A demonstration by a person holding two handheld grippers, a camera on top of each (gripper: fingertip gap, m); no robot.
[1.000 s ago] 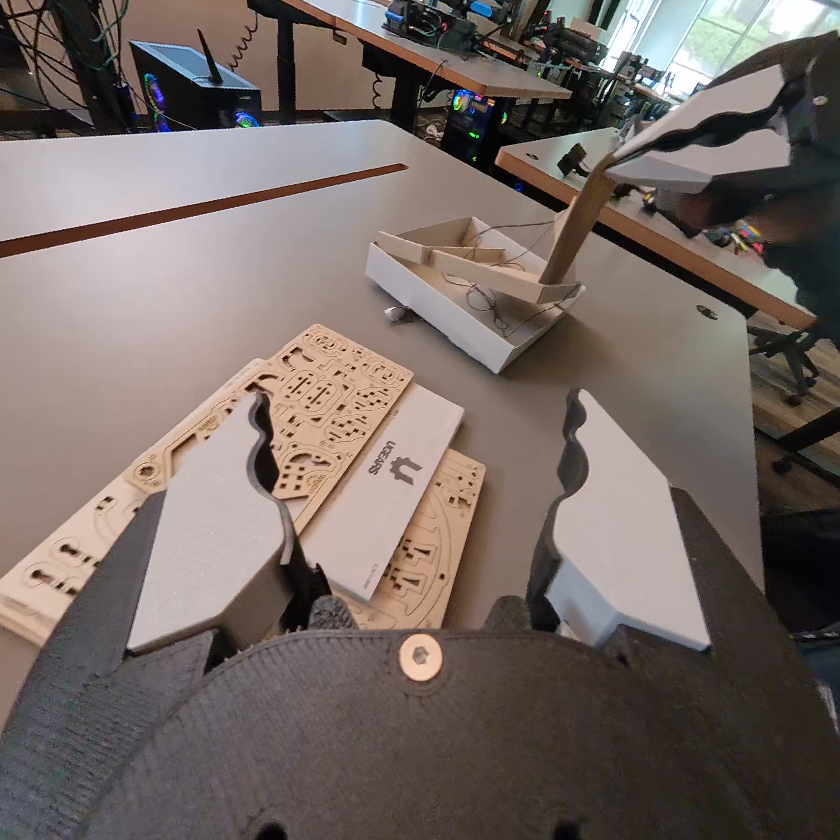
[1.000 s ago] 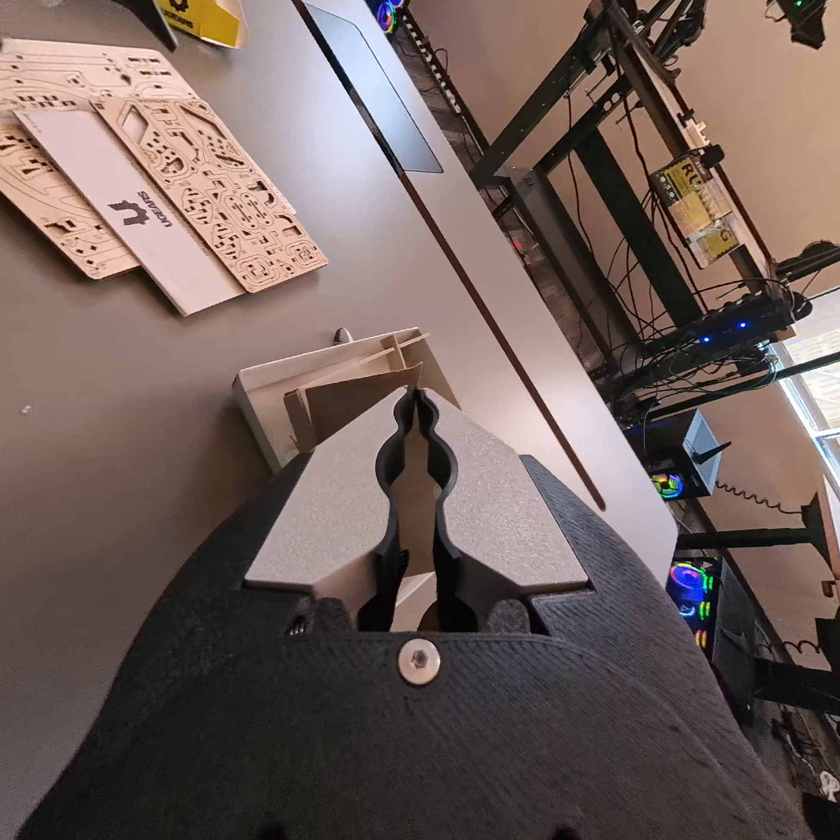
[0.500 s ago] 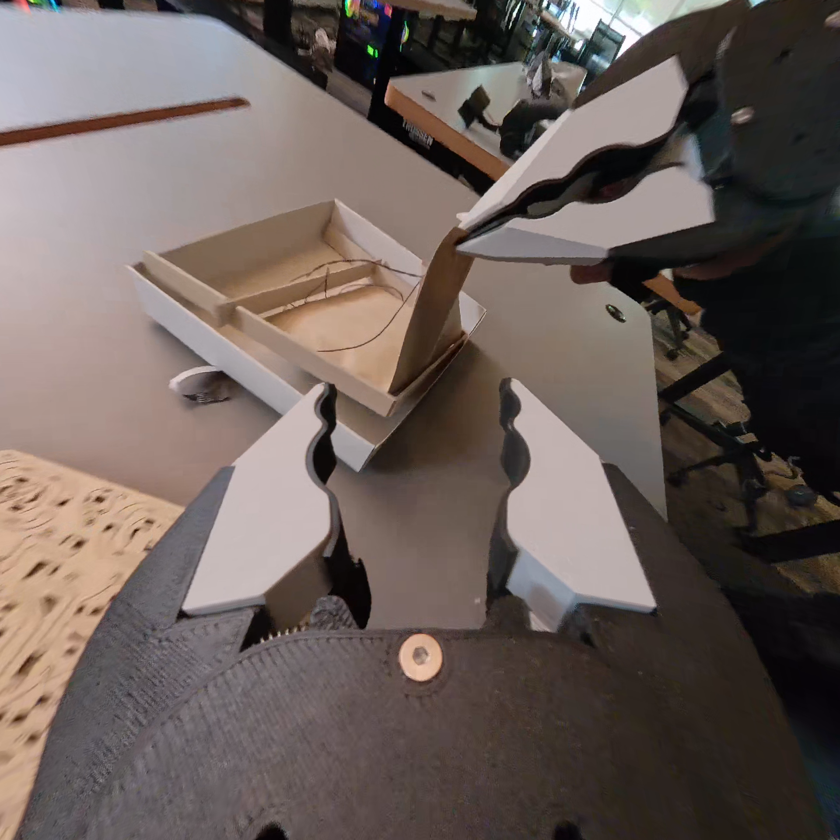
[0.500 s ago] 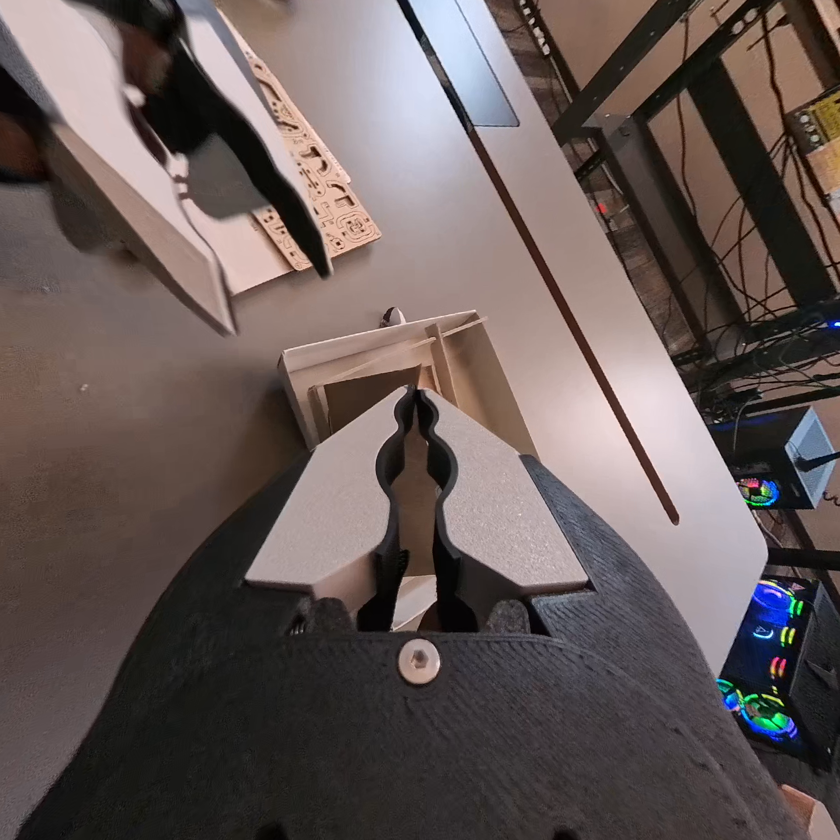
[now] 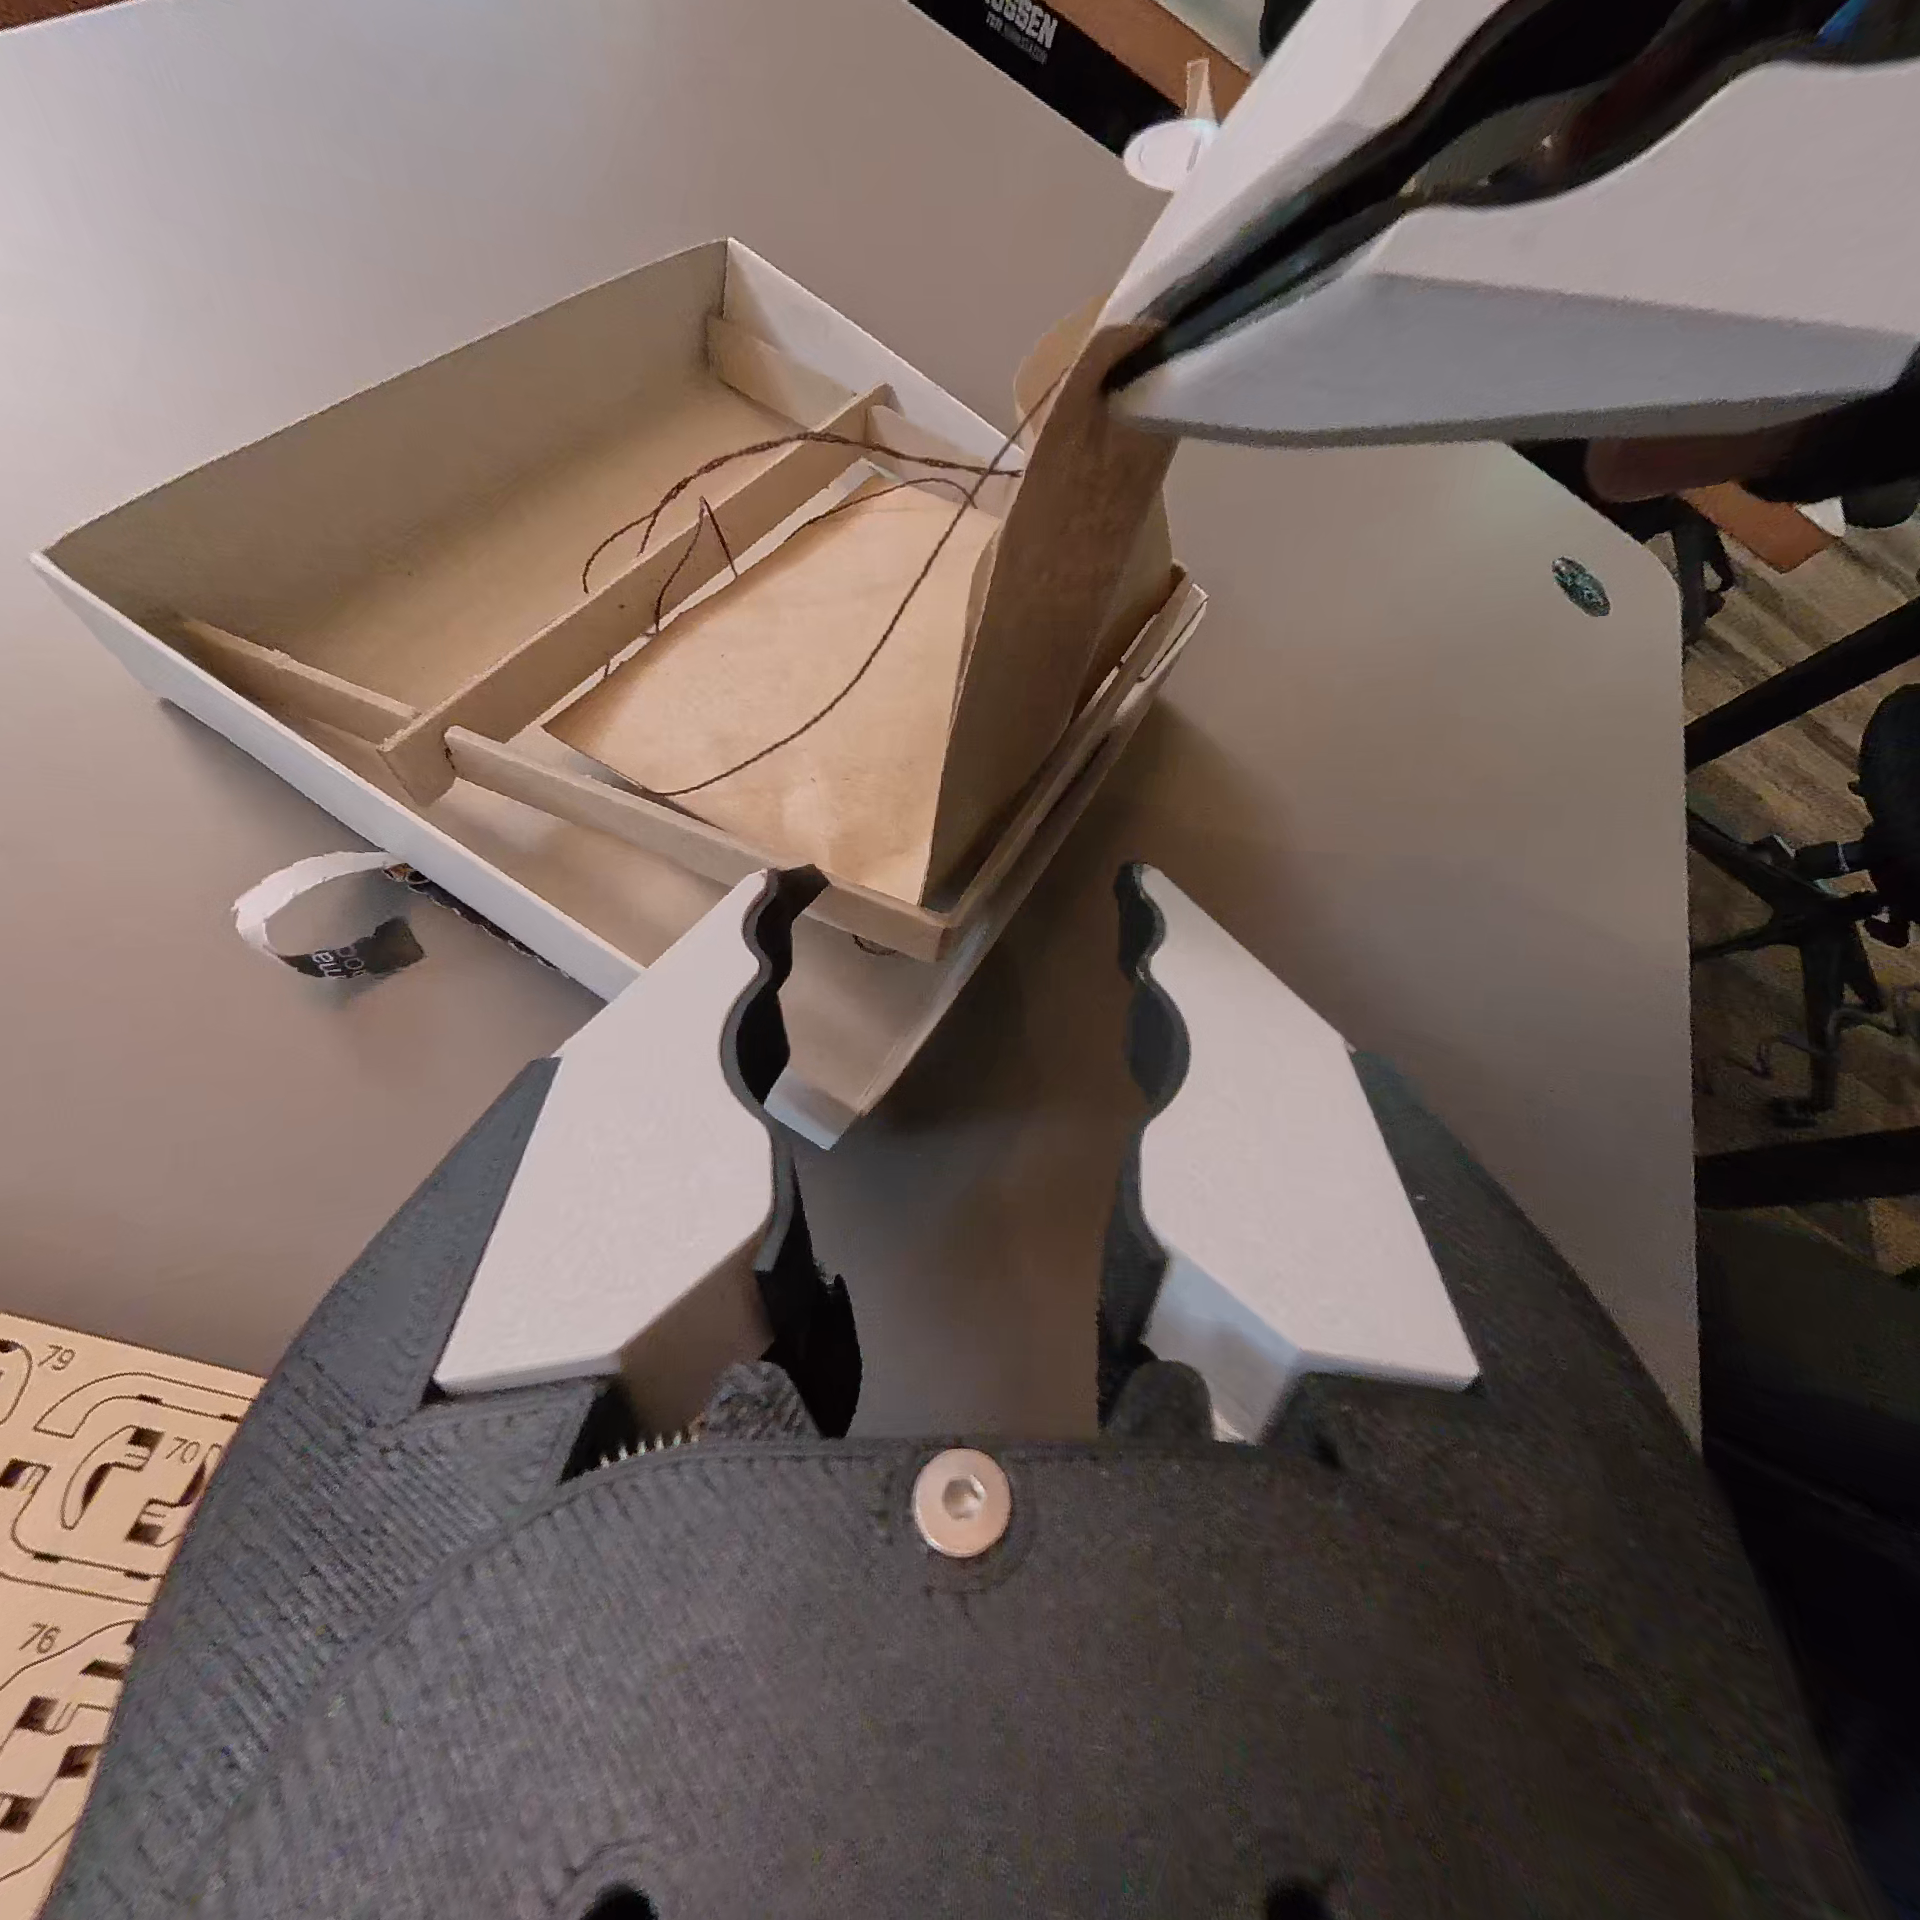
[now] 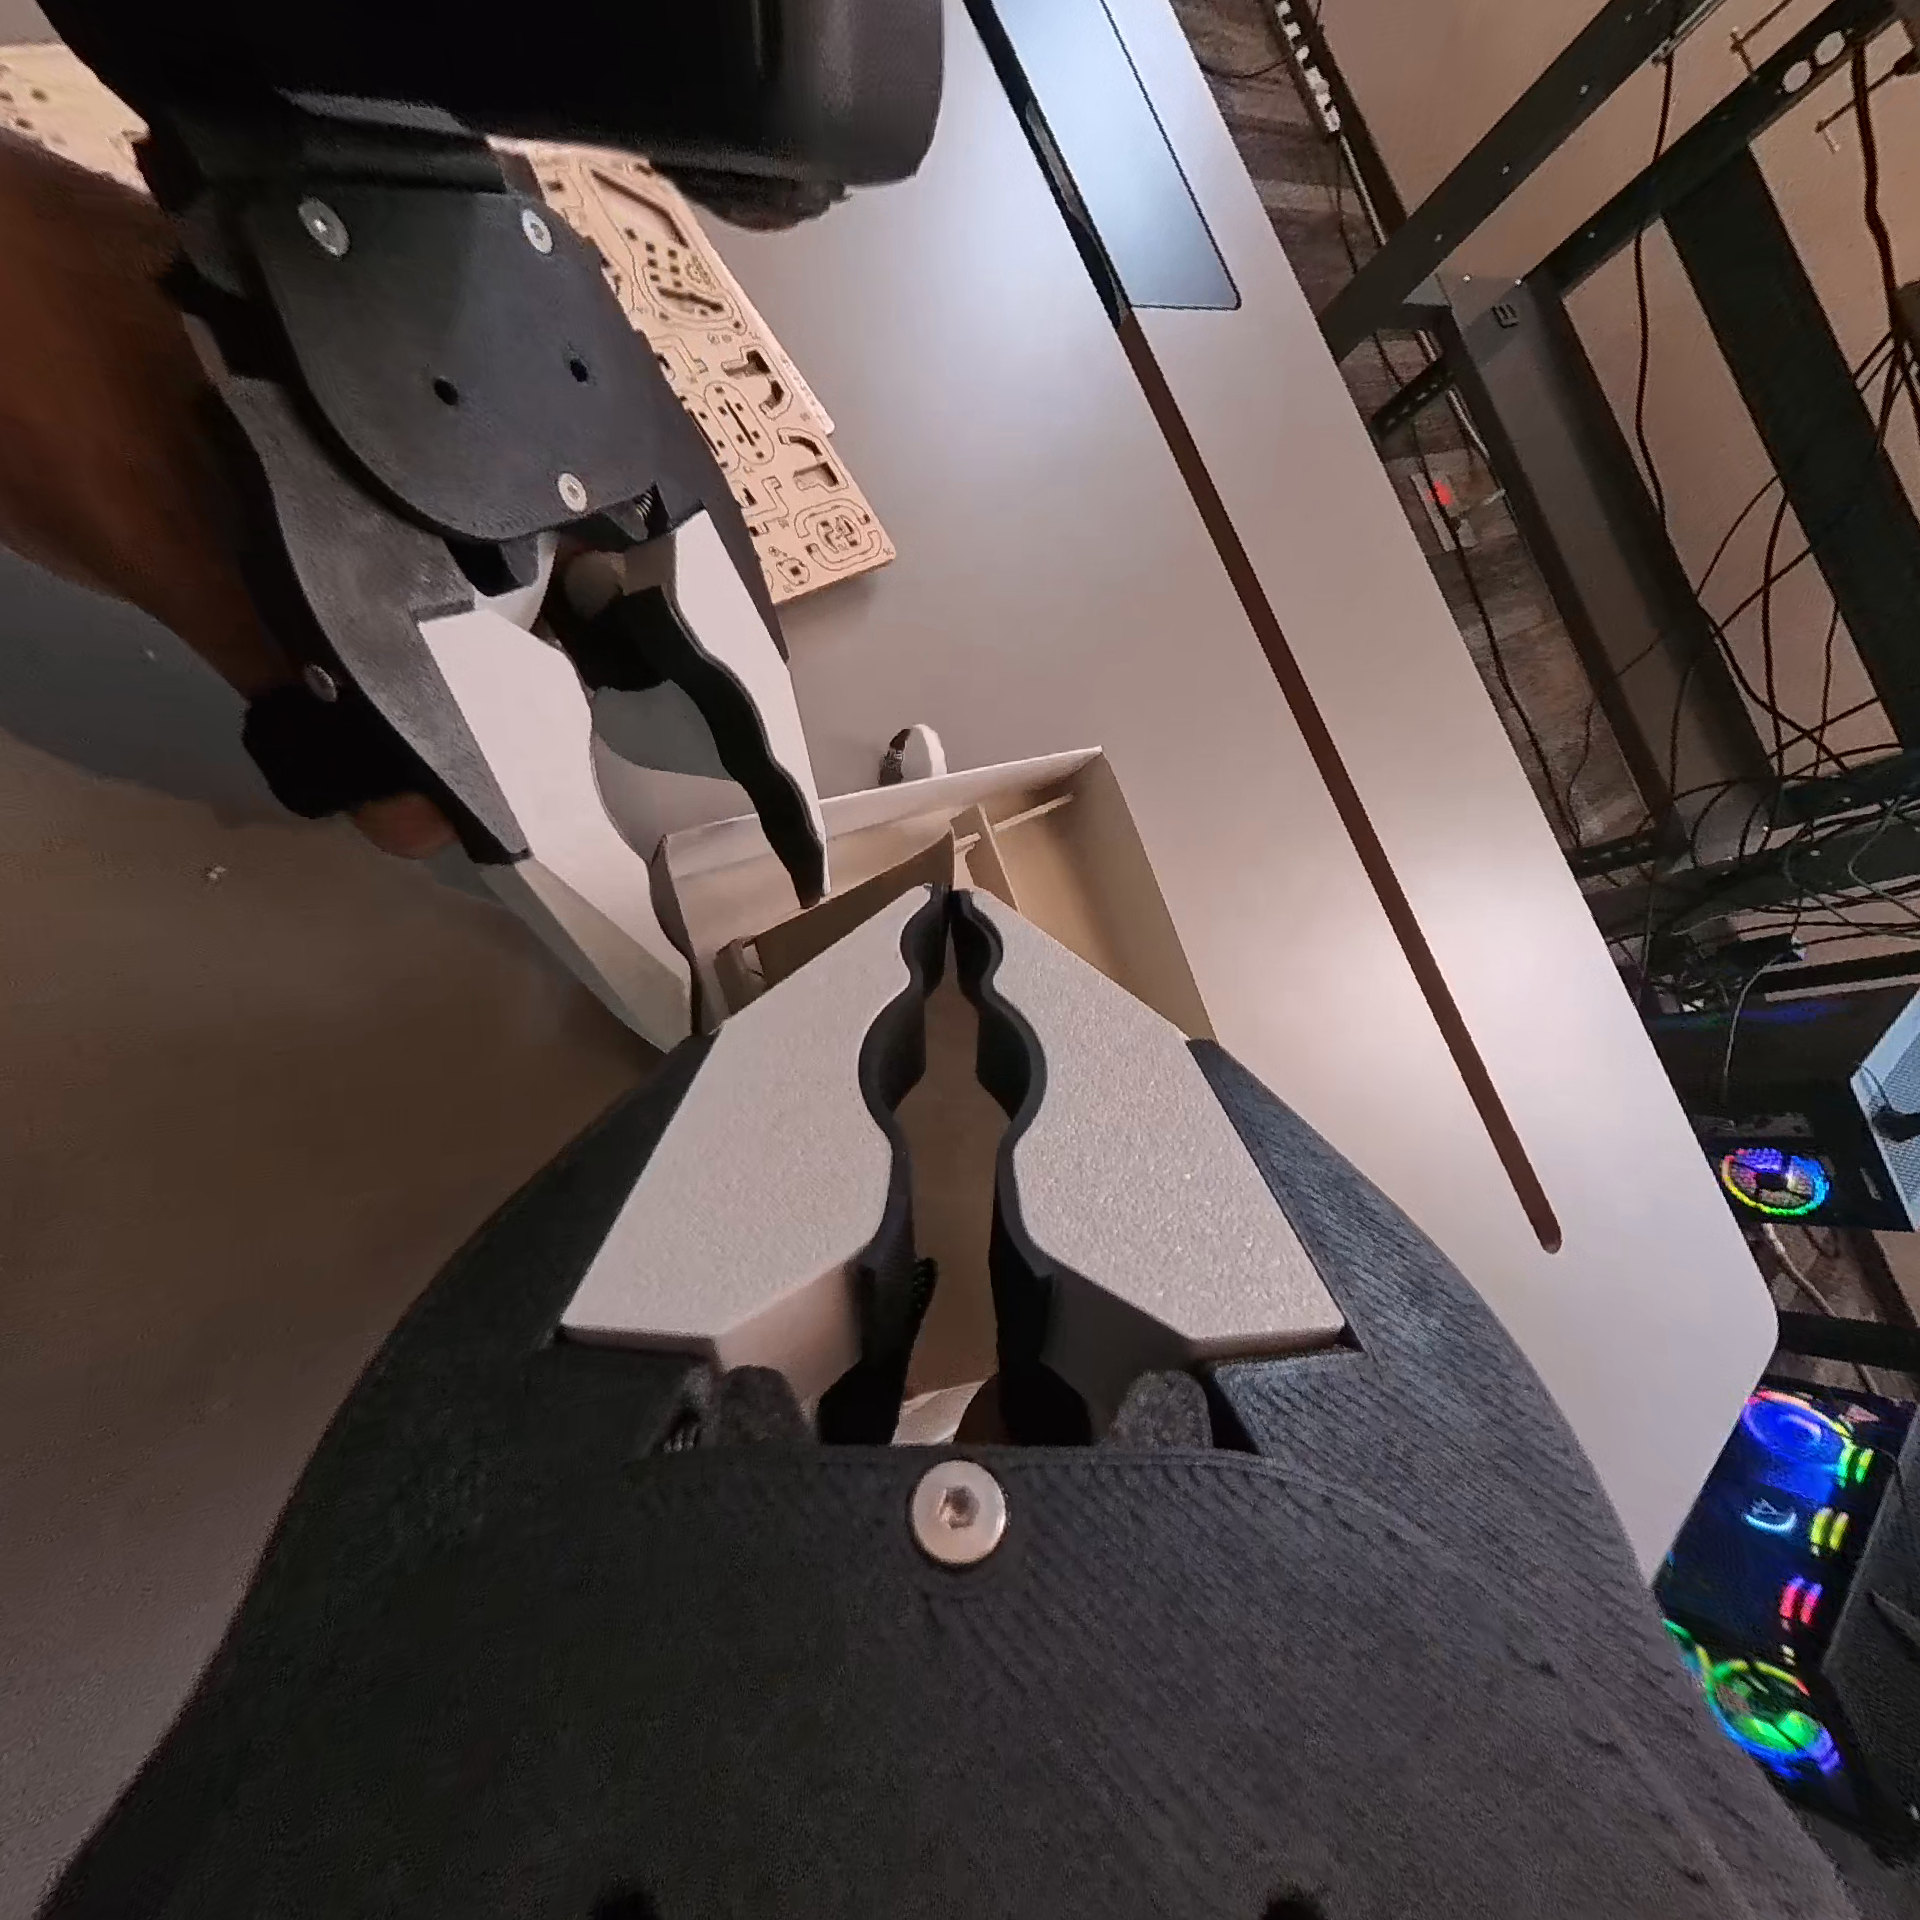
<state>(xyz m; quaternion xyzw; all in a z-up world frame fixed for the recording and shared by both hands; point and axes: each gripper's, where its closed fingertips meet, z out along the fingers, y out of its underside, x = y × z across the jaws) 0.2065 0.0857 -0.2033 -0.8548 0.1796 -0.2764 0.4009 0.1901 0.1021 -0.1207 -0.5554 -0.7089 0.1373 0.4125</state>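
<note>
brown paper flap (image 5: 1070,582) pinched in right gripper (image 6: 948,904), lifted from tray (image 5: 343,665) near desk (image 5: 312,208) corner; left gripper (image 5: 956,904) spread, empty, straddling tray corner; plywood sheets (image 6: 748,416) beyond.

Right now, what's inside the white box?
The white box holds cardboard dividers, a loose dark thread and a brown paper sheet, one end pinched up by the right tongs. Anything beneath the sheet is covered.
</note>
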